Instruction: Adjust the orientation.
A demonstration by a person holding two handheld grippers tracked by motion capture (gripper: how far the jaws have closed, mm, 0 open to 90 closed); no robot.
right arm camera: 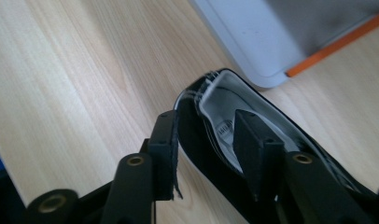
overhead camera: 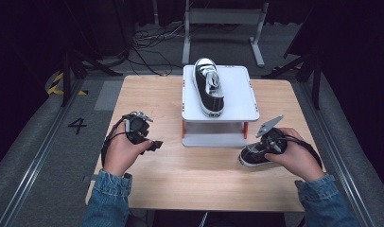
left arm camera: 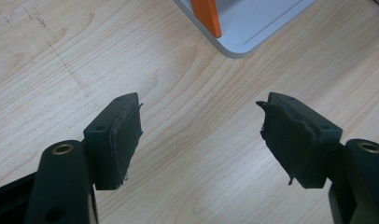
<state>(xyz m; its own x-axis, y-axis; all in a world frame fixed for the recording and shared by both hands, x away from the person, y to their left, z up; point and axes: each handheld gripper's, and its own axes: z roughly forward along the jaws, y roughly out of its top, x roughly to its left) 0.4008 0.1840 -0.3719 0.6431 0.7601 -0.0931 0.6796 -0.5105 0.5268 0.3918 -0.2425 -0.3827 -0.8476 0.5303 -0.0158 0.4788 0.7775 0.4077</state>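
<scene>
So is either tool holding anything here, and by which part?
The right tool grips the black sneaker on the table by its side wall, one jaw inside the opening. The left tool is open, holding nothing.

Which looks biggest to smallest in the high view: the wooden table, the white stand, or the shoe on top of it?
1. Wooden table, clearly the largest.
2. White stand, covering a middle patch of it.
3. Shoe, lying within the stand's top with room to spare.
</scene>
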